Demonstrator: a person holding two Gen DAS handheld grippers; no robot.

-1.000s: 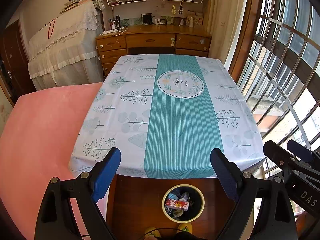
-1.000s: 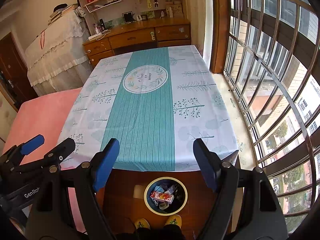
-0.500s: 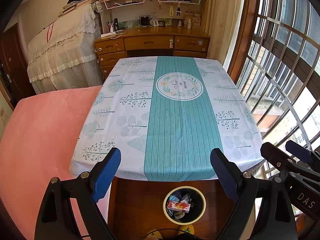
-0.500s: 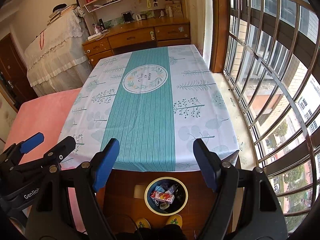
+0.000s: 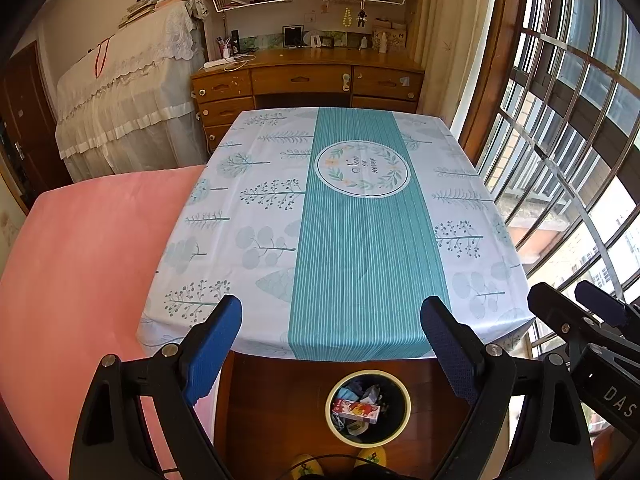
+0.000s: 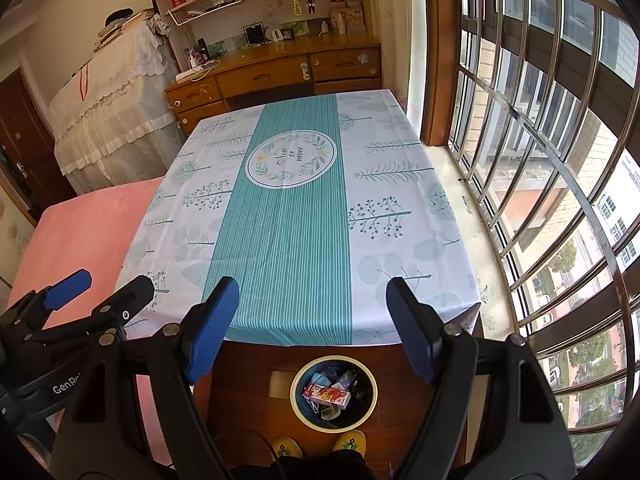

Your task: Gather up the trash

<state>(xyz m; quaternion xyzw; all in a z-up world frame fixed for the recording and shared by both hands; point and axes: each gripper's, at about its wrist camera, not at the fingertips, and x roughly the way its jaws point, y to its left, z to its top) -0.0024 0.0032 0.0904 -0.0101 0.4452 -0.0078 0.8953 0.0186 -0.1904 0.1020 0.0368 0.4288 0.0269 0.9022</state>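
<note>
Left wrist view: the left claw (image 5: 331, 320) stands wide open with nothing between its blue pads (image 5: 212, 350), held above the near edge of the bench (image 5: 280, 264). Right wrist view: the right claw (image 6: 312, 304) is likewise spread open and empty, over the same edge.

Each view shows the other tool at its margin: the right claw enters the left view at the lower right (image 5: 580, 320), and the left claw enters the right view at the lower left (image 6: 96, 300). Both are cut off by the frame.

Below the claws, a round trash bin (image 5: 405, 396) (image 6: 297, 404) stands on the wooden floor just in front of the bench. The trash lies inside it: a red-and-white carton (image 5: 356, 410) (image 6: 326, 394) on top, with crumpled wrappers beneath that are too small to identify; one pale blue piece may be a face mask.

The tablecloth (image 5: 360, 240), white with a teal centre stripe, covers the bench. A pink bed (image 5: 88, 264) adjoins its left side.

Only the right view shows the window sill (image 6: 472, 216) and the street beyond the window bars (image 6: 560, 160). The yellow slippers (image 6: 286, 446) are clear there and cropped in the left view. A wooden desk (image 5: 304, 76) stands beyond the bench.
</note>
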